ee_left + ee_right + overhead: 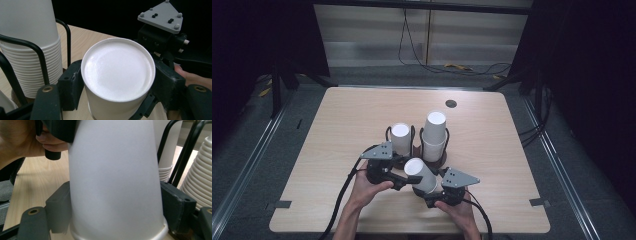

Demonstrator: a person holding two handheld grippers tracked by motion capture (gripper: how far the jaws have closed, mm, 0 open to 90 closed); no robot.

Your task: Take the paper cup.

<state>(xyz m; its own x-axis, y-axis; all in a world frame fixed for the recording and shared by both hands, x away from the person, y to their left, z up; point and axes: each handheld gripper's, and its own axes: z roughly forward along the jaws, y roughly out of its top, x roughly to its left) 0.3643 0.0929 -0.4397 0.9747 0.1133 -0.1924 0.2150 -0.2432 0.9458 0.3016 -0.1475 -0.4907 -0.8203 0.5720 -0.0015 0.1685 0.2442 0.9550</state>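
A white paper cup [422,175], upside down and tilted, sits between both grippers just above the light wooden table [337,125], in front of a black wire rack [416,135] w/ two stacks of white paper cups [434,135]. Left gripper [404,179]: jaws flank the cup's flat base end [117,70], pads at both sides; firm pinch or loose contact can't be told. Right gripper [428,192]: jaws pinch the cup wall near its rolled rim [115,232], one pad each side, touching.
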